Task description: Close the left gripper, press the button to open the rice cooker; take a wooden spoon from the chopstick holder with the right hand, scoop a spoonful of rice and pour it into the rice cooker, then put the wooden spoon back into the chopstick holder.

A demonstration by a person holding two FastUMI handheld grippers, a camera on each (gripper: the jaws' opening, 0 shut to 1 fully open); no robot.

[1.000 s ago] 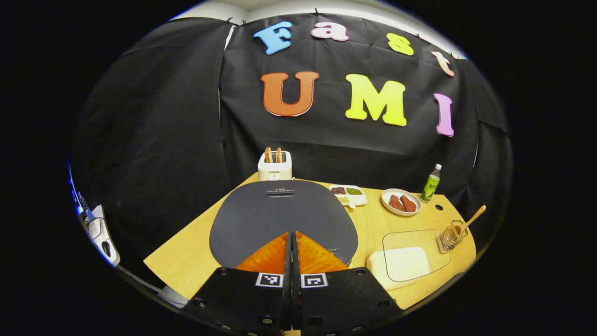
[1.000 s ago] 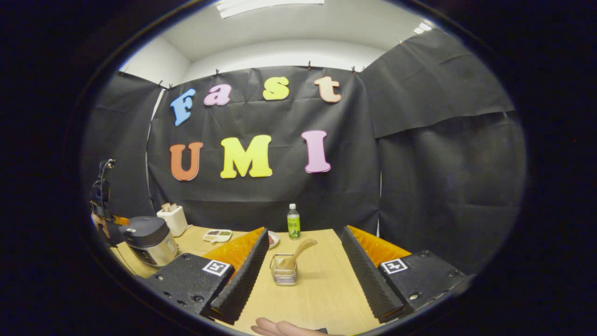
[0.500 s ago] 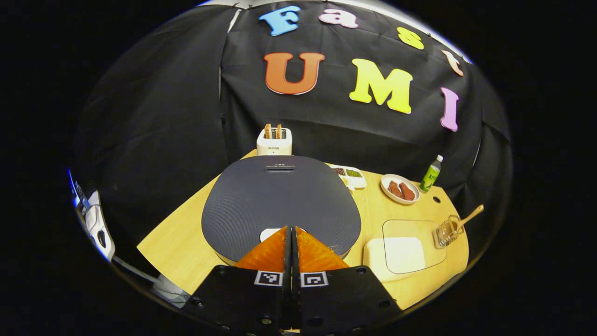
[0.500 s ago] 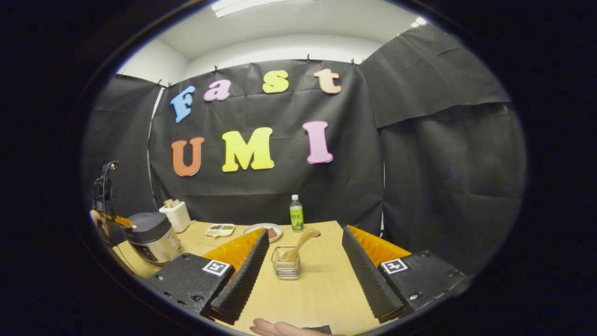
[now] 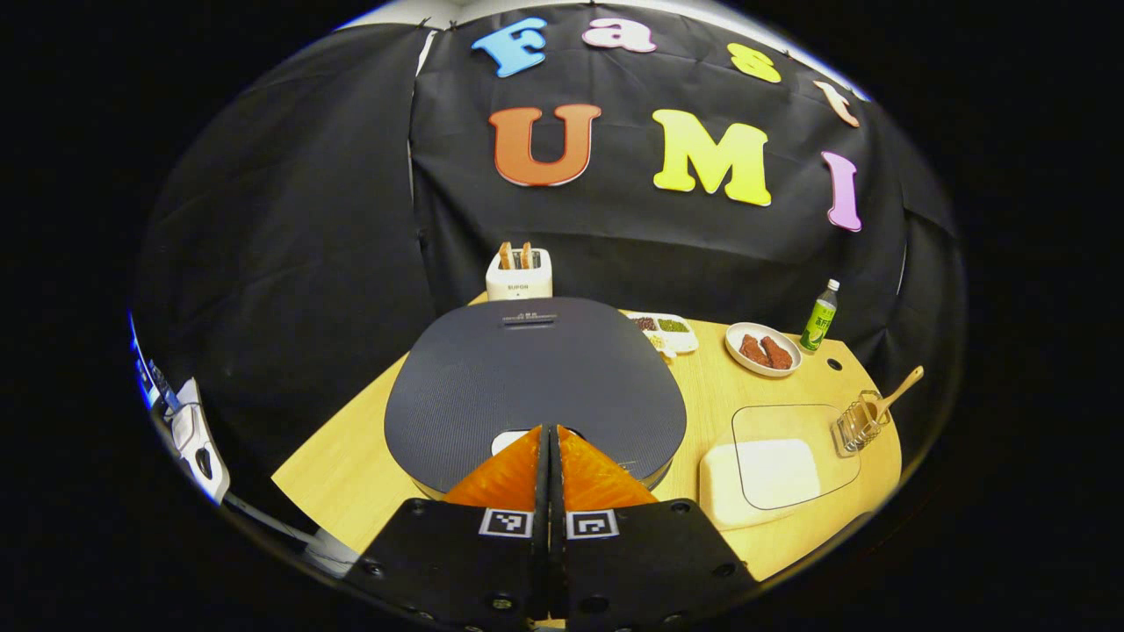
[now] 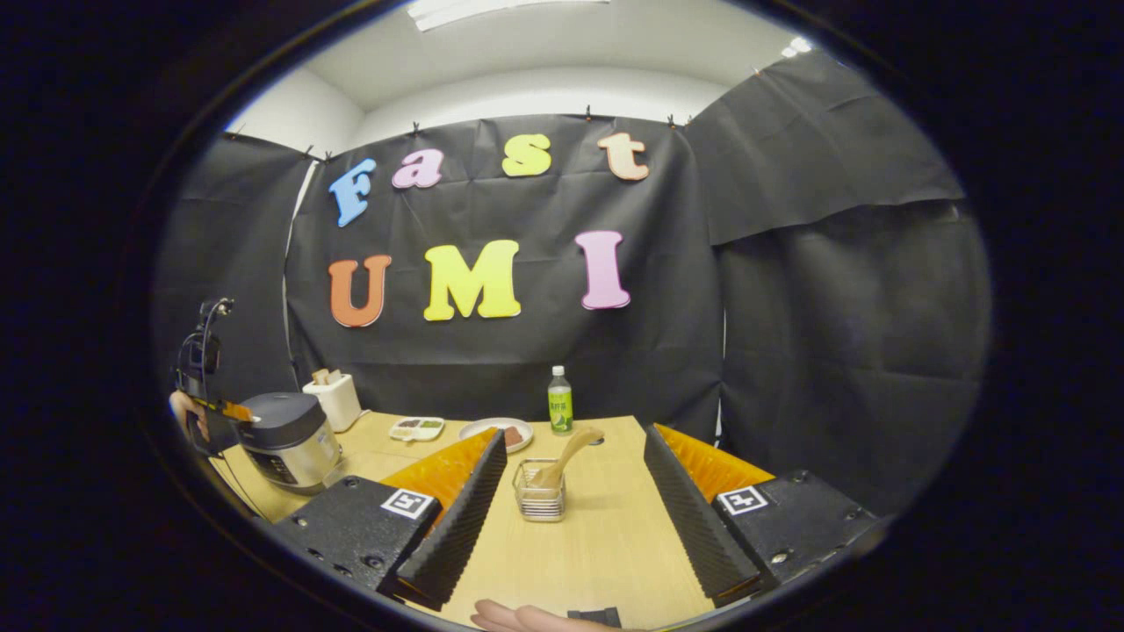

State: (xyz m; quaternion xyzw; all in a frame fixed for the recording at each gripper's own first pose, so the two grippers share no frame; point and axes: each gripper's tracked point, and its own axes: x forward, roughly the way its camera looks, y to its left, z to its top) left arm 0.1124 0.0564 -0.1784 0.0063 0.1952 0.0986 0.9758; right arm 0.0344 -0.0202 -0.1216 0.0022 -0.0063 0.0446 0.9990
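Left tongs clenched at the rice cooker, lower centre; right tongs released above the wooden worktop, chopstick holder between them.

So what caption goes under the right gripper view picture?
Open right gripper faces the wooden spoon in its chopstick holder.

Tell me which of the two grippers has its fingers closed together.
The left gripper, over the rice cooker; the right gripper stands wide open, facing the chopstick holder.

place: staged kitchen booth | evidence: black cloth wall; wooden table; toaster; rice cooker
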